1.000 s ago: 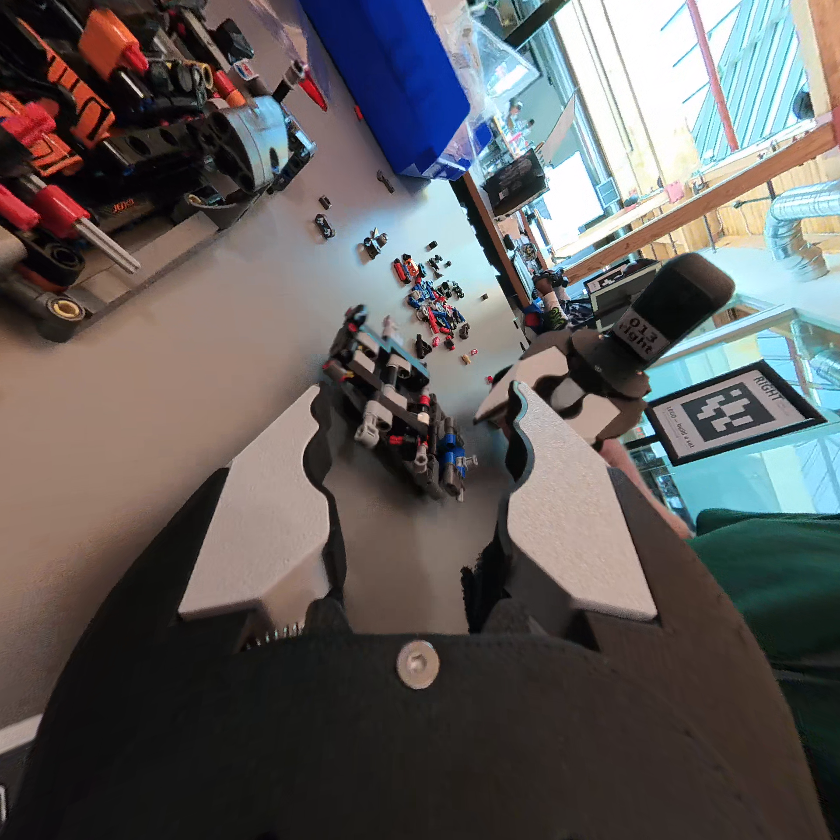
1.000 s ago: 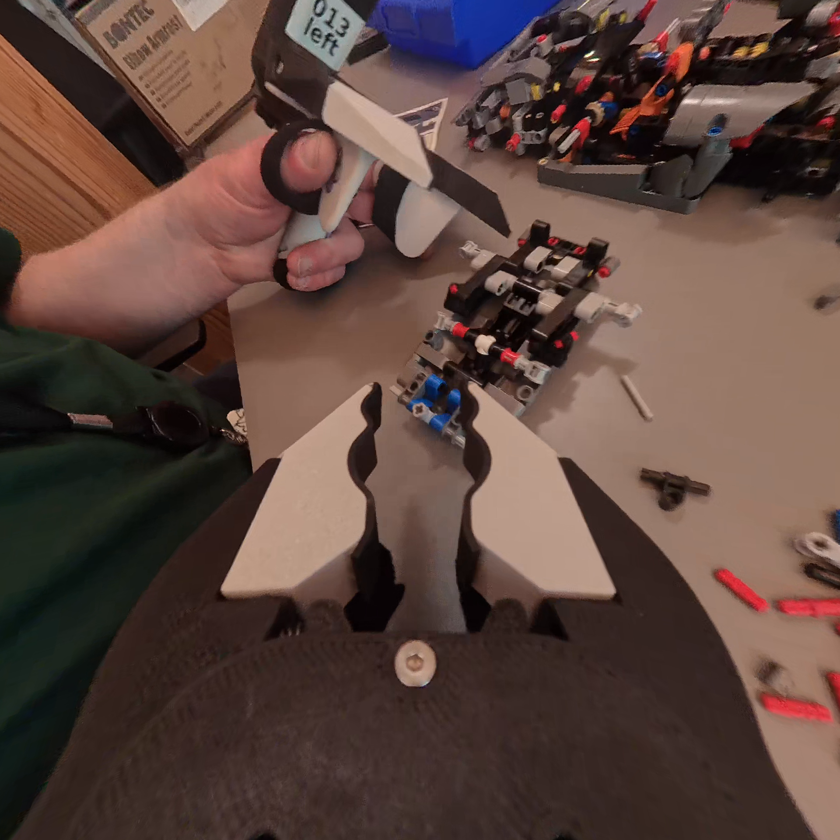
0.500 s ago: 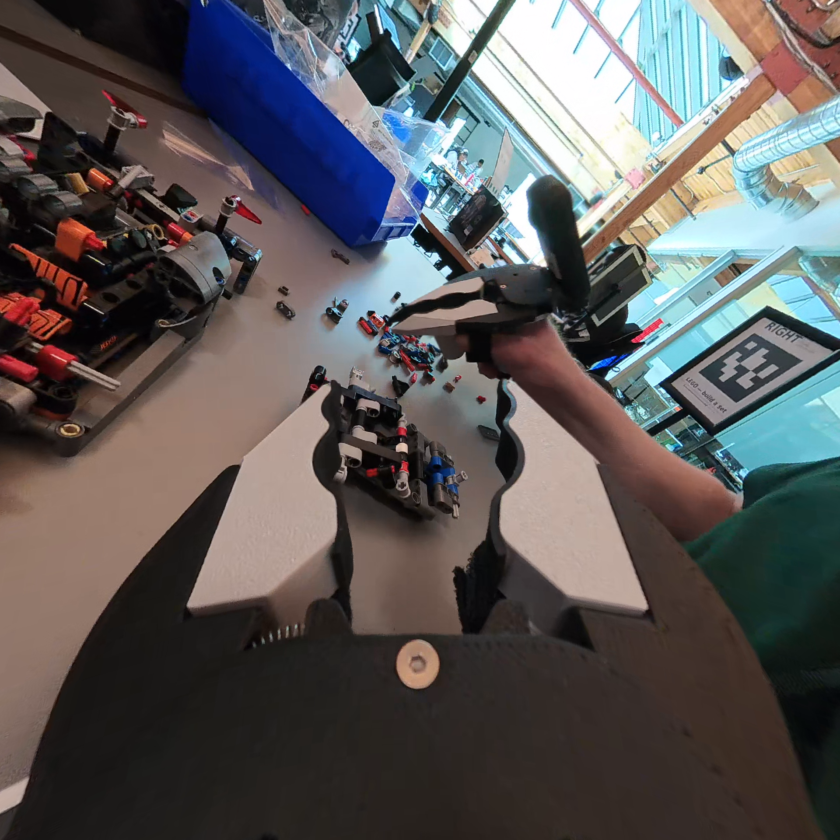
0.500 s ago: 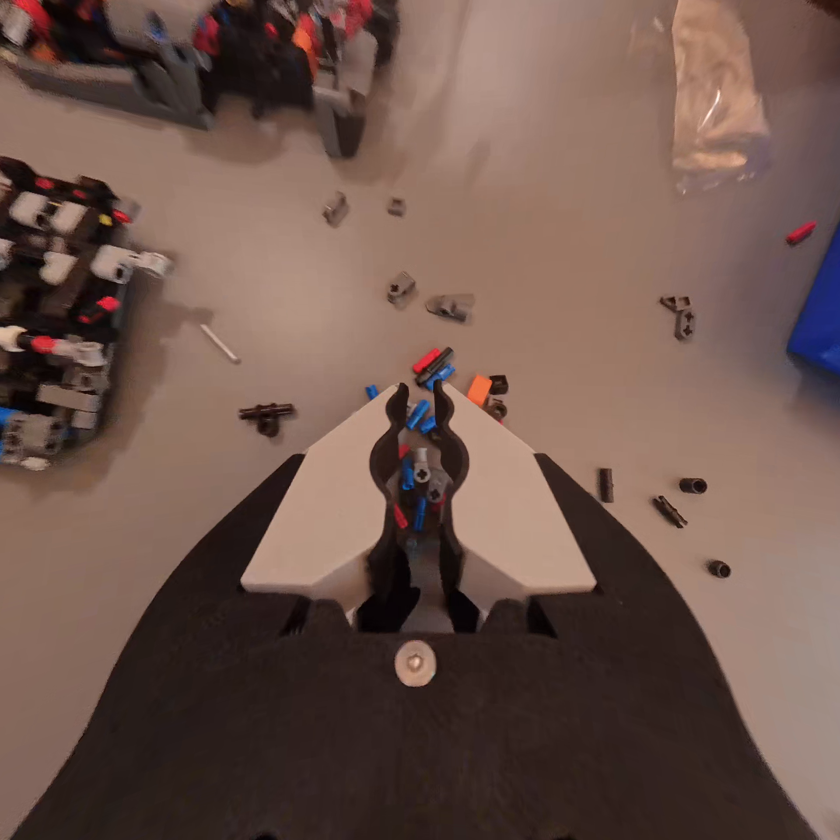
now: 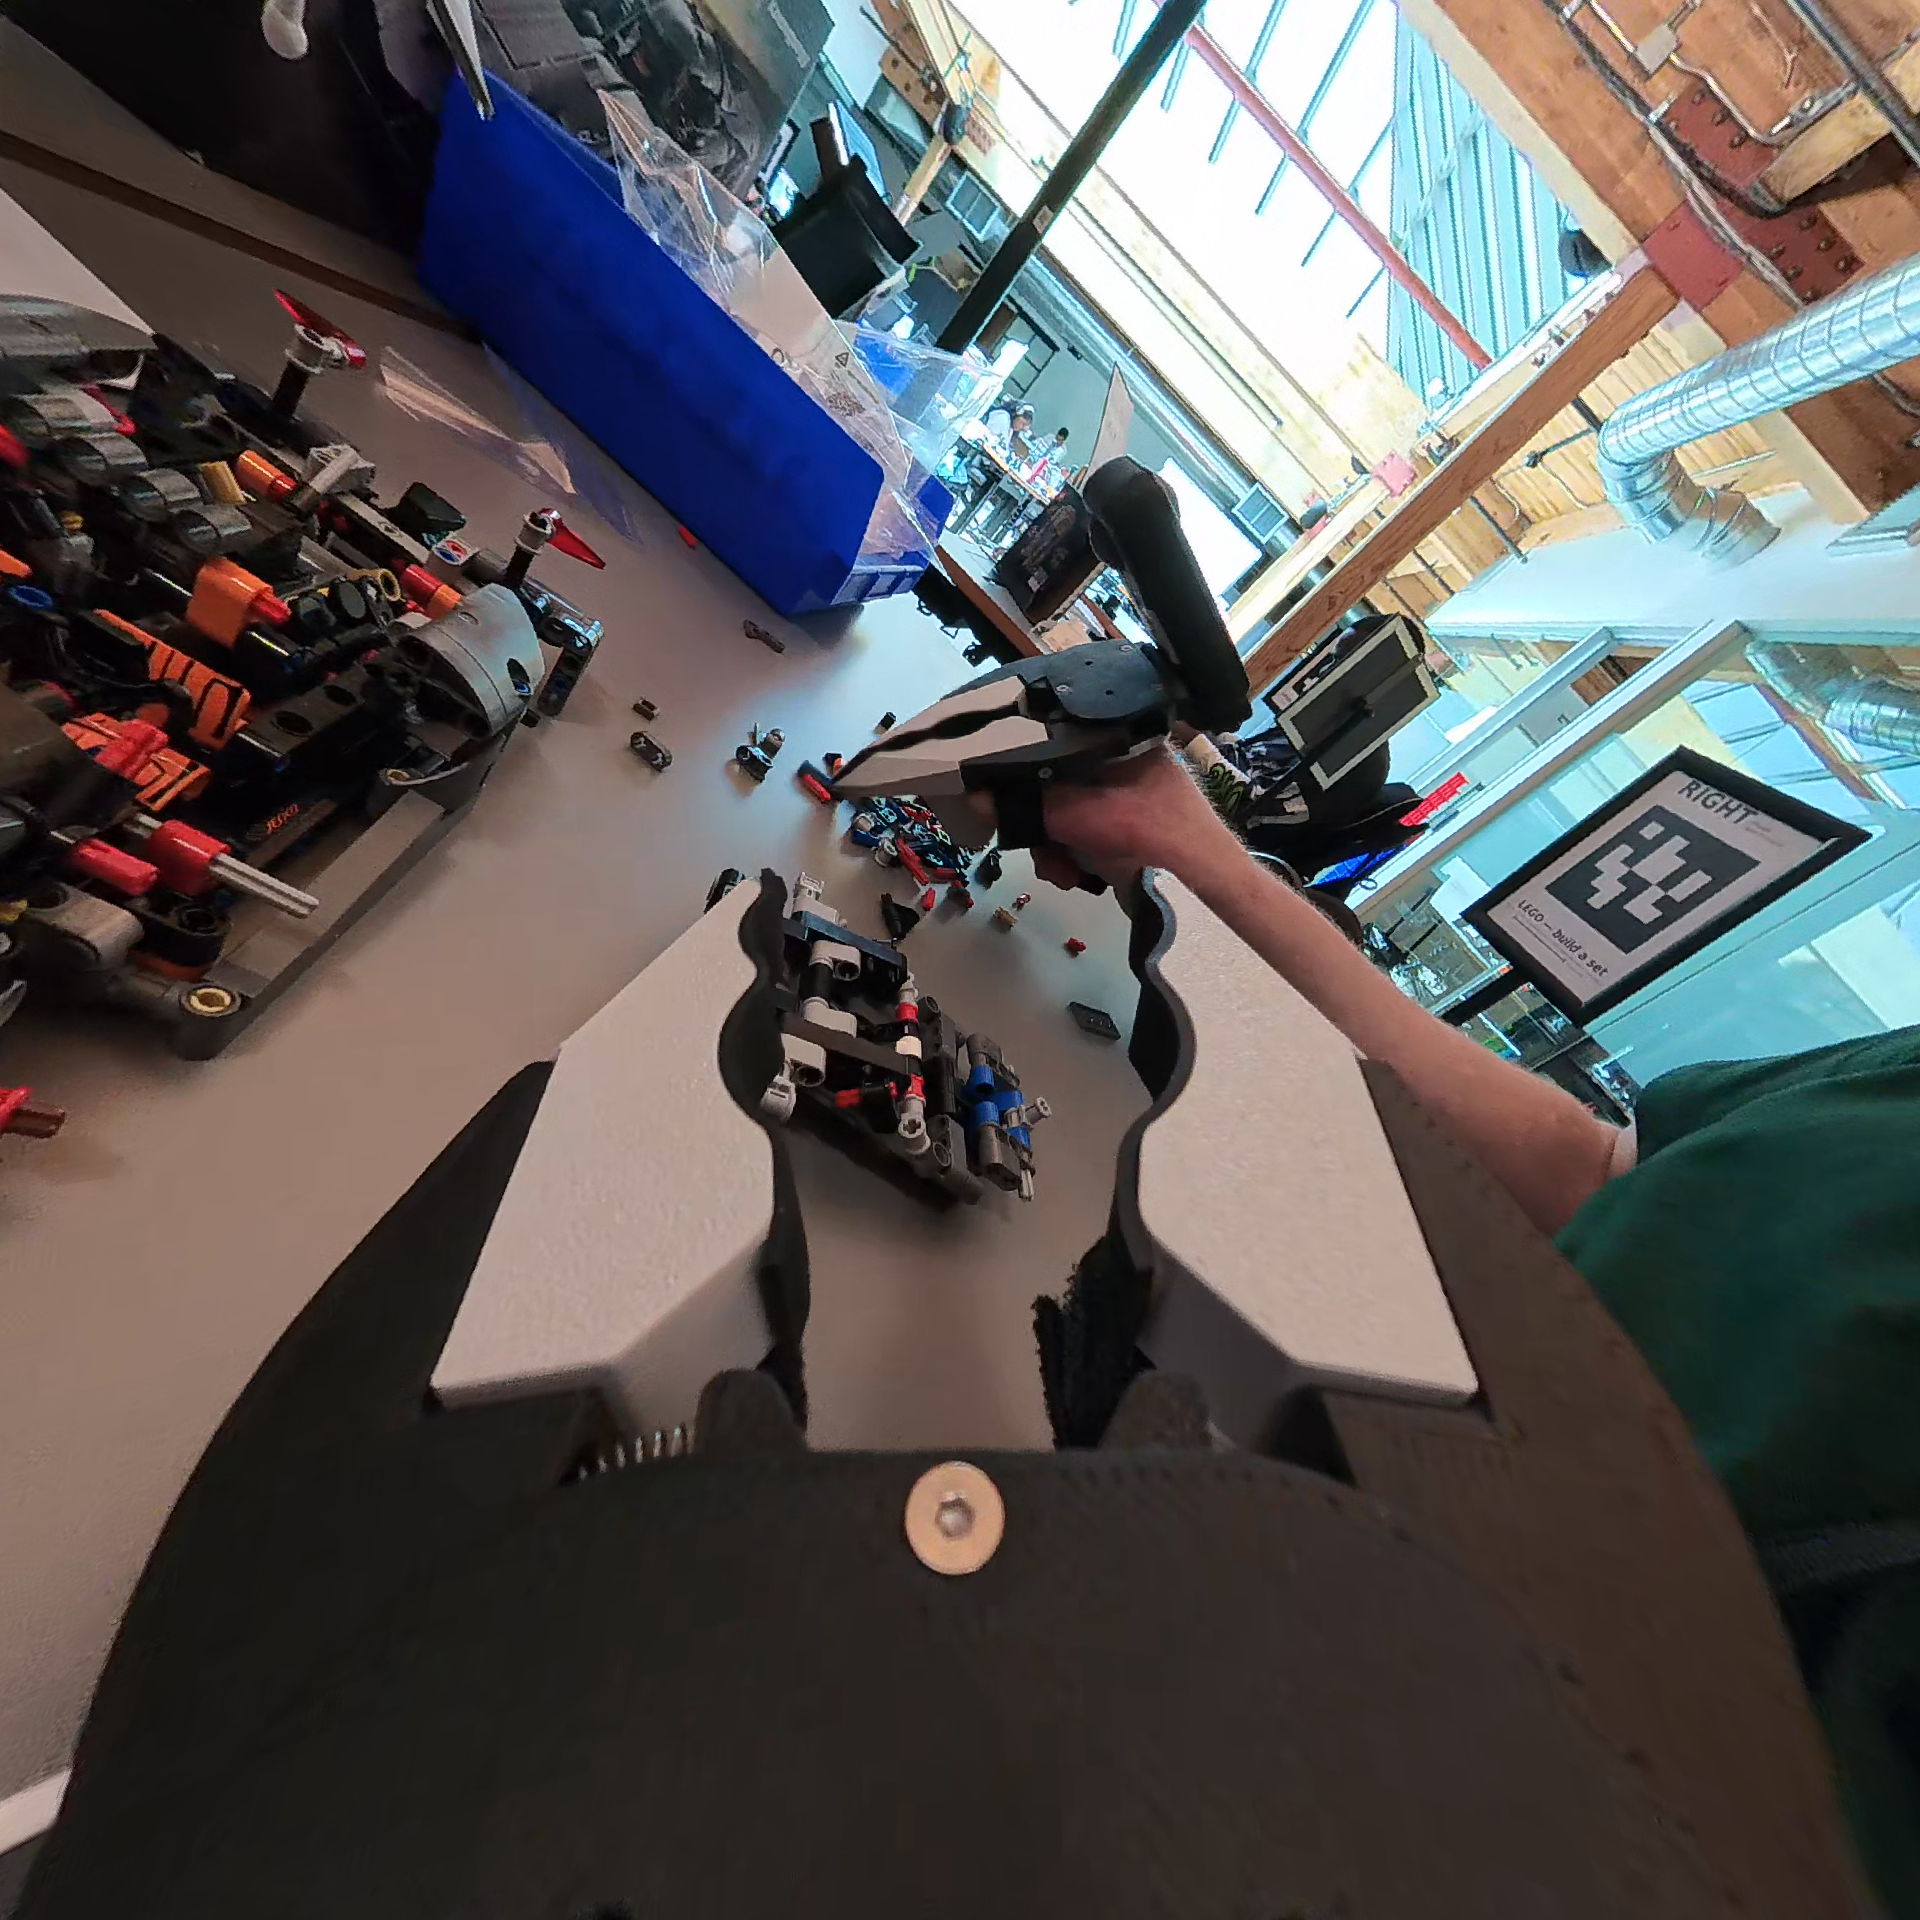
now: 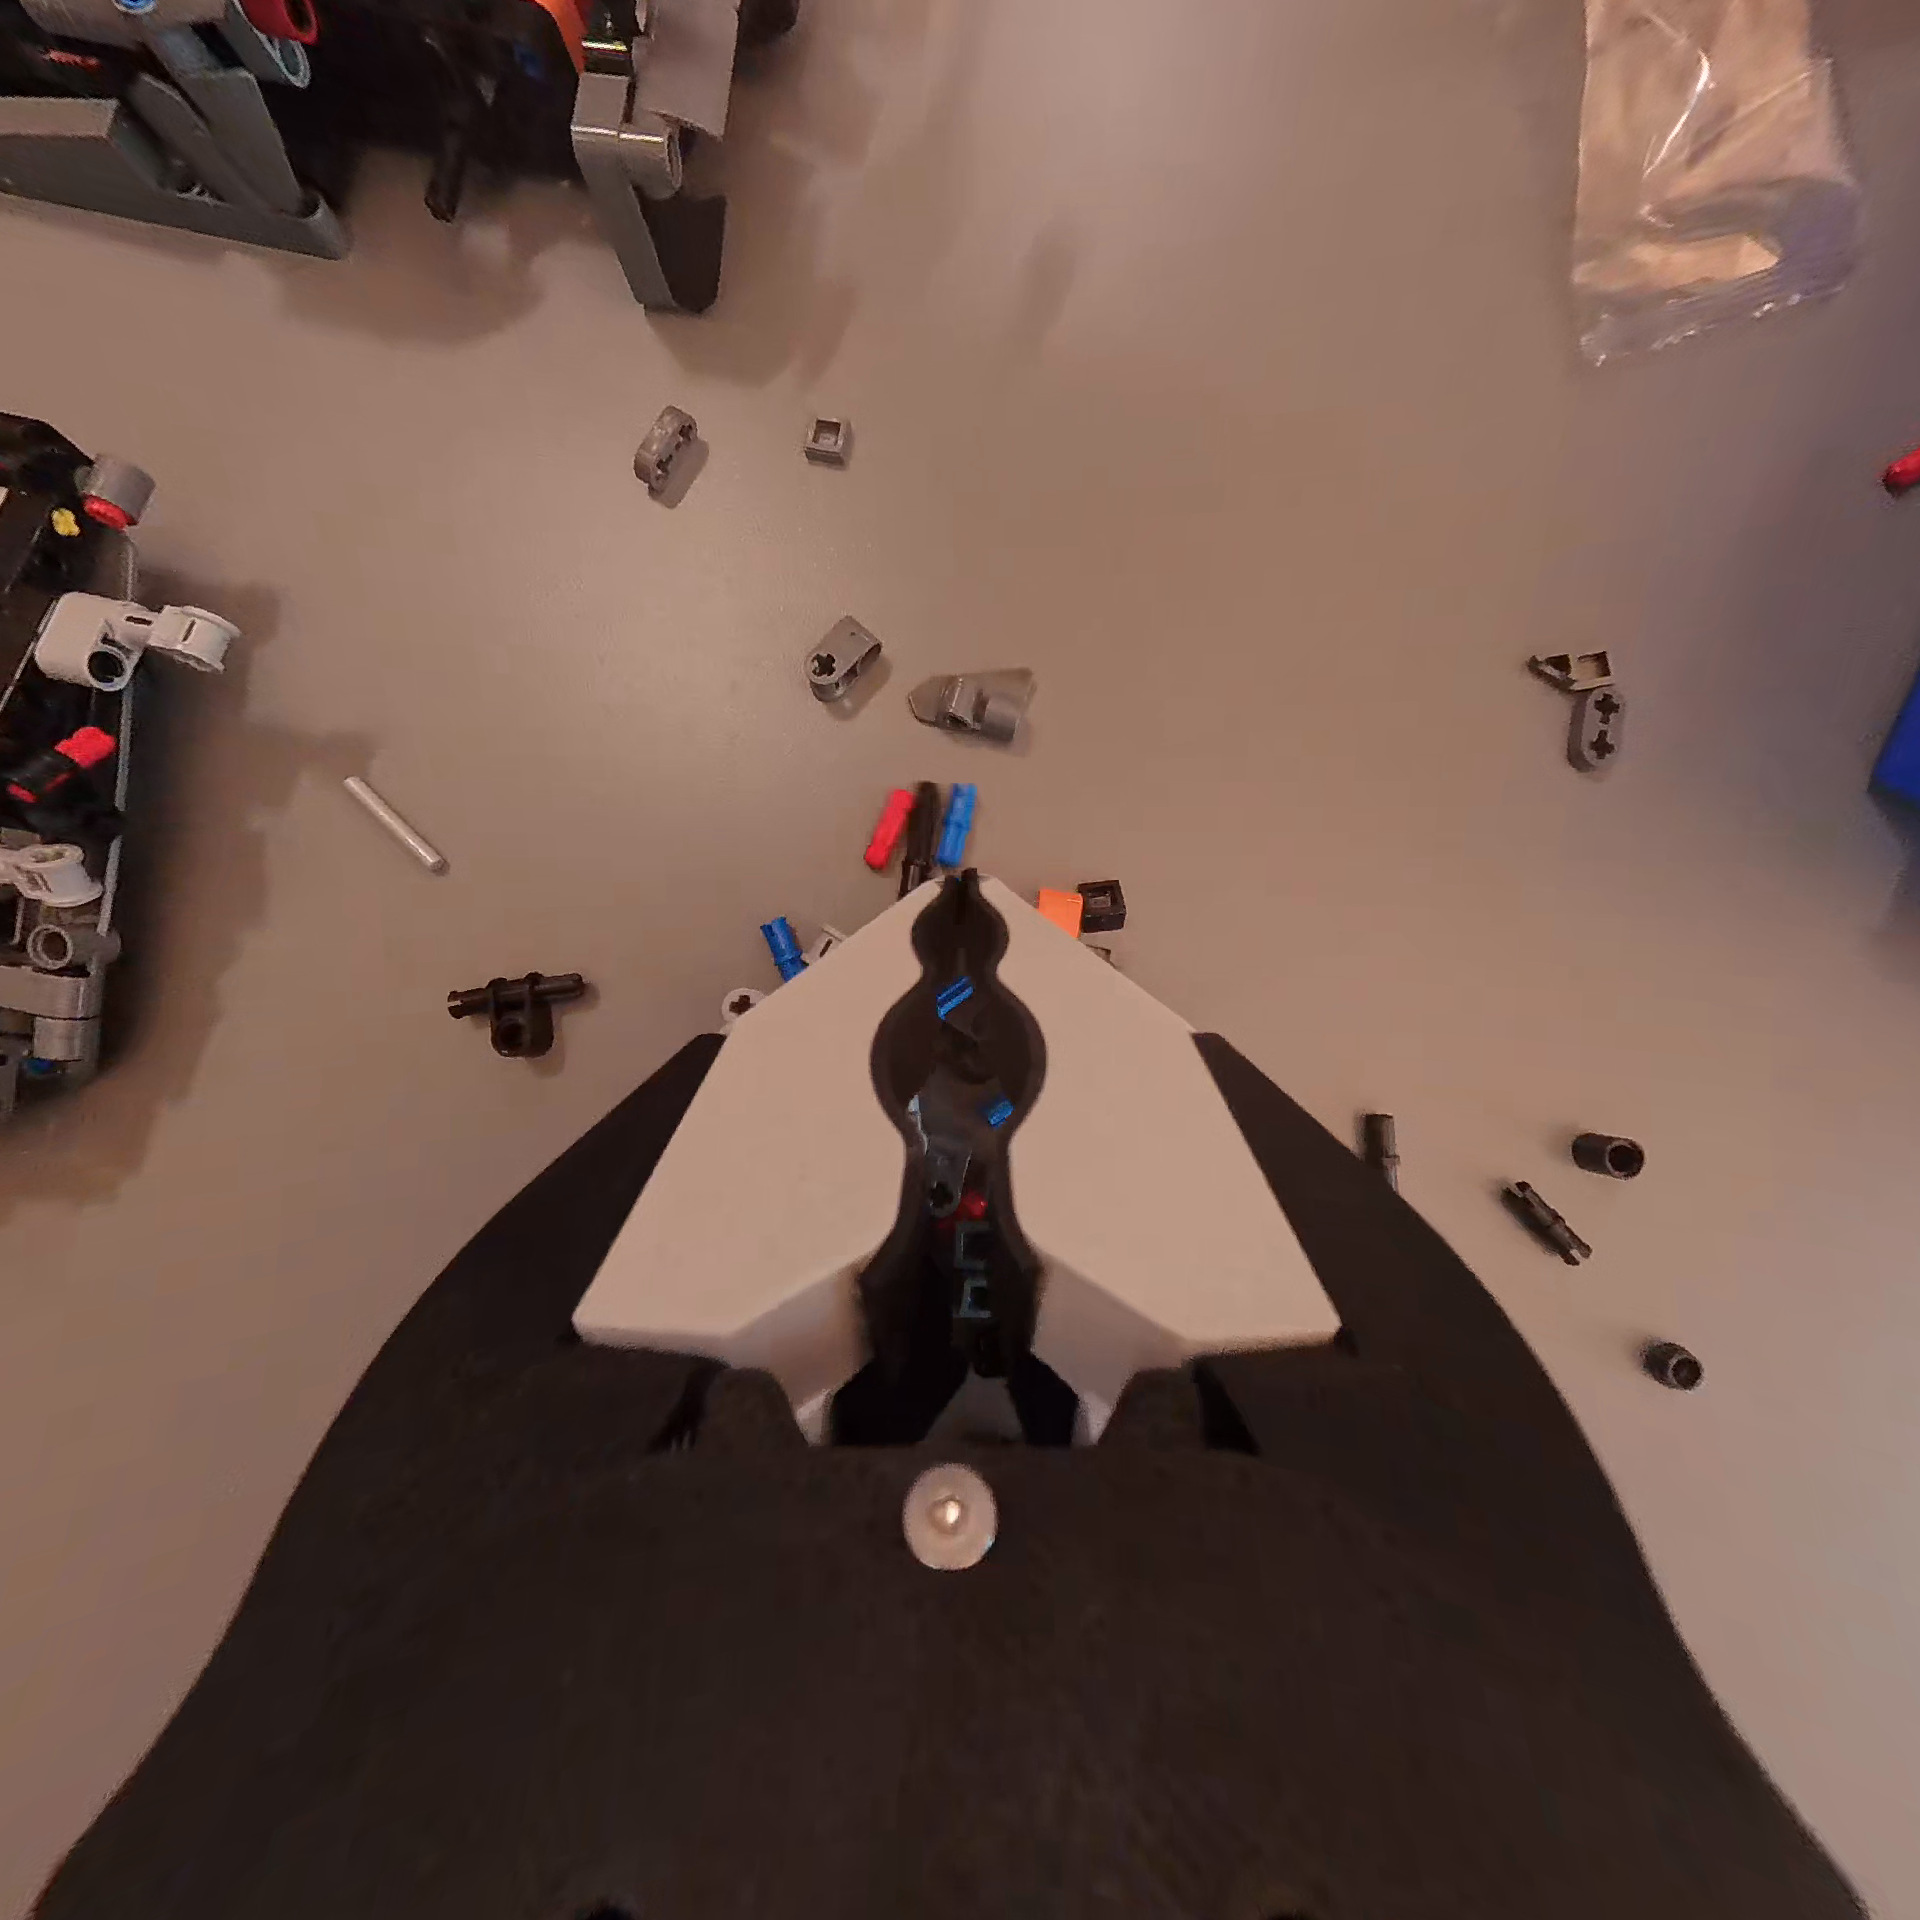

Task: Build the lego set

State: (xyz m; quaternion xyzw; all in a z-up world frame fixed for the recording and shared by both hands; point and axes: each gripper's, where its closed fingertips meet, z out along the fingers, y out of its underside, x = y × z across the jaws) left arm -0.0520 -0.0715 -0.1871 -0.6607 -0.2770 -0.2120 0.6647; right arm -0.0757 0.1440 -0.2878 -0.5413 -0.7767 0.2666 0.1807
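A small black, grey and blue lego assembly [image 5: 894,1070] lies on the grey table; it also shows at the left edge of the right wrist view [image 6: 62,779]. My left gripper [image 5: 956,904] is open and empty, hovering with the assembly seen between its fingers. My right gripper [image 6: 961,883] is shut, tips down at a pile of loose pins: a red pin [image 6: 886,828], a black pin [image 6: 918,831] and a blue pin [image 6: 956,826] lie just beyond the tips. I cannot tell whether anything is pinched. The left wrist view shows it [image 5: 862,774] over the pile [image 5: 914,831].
A large orange, black and grey model [image 5: 260,675] stands at the left, also in the right wrist view [image 6: 312,104]. A blue bin [image 5: 665,364] is at the back. A plastic bag [image 6: 1704,177], a grey axle [image 6: 395,826] and a black connector [image 6: 514,1003] lie around. My right fingertips sit around 25 centimeters from my left ones. The left gripper is farther from the black connector [image 6: 514,1003], some 20 centimeters, than the right, some 8 centimeters.
My right gripper swung from the small assembly over to the loose pile, came down and closed its fingers. My left gripper stayed open and tilted back a little.
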